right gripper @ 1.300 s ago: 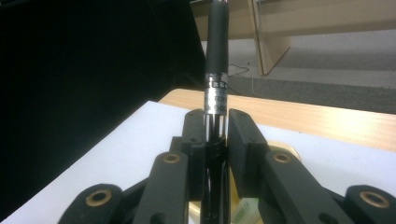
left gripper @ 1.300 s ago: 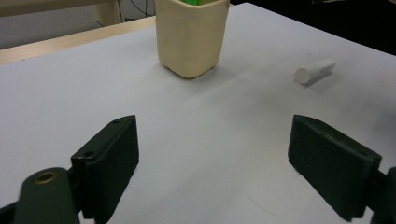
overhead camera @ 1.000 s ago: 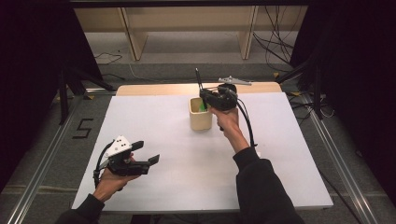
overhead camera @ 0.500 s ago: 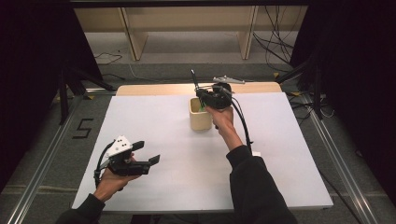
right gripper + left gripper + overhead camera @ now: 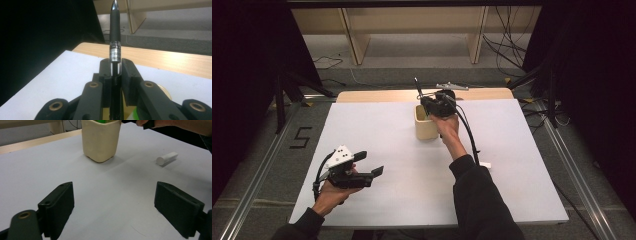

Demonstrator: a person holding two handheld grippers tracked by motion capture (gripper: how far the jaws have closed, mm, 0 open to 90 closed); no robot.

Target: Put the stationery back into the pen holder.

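Observation:
A cream cup (image 5: 425,124) stands at the back middle of the white table (image 5: 402,150), with something green inside it (image 5: 101,121). My right gripper (image 5: 431,102) hovers just over the cup's rim, shut on a black pen (image 5: 115,30) that points up and away; the cup's rim (image 5: 166,92) shows below its jaws. The pen (image 5: 417,86) sticks out to the upper left of the gripper. My left gripper (image 5: 374,175) rests low near the front left of the table, open, with nothing between its fingers (image 5: 58,203). The cup (image 5: 101,140) stands well beyond it.
A short white cylinder (image 5: 167,158) lies on the table right of the cup, also beside the right sleeve (image 5: 484,164). A wooden strip (image 5: 377,95) edges the table's far side. Metal rails (image 5: 572,175) run along both sides; cables lie on the floor behind.
My right gripper with the pen has shifted slightly left and toward the cup's rim. The left gripper has not moved.

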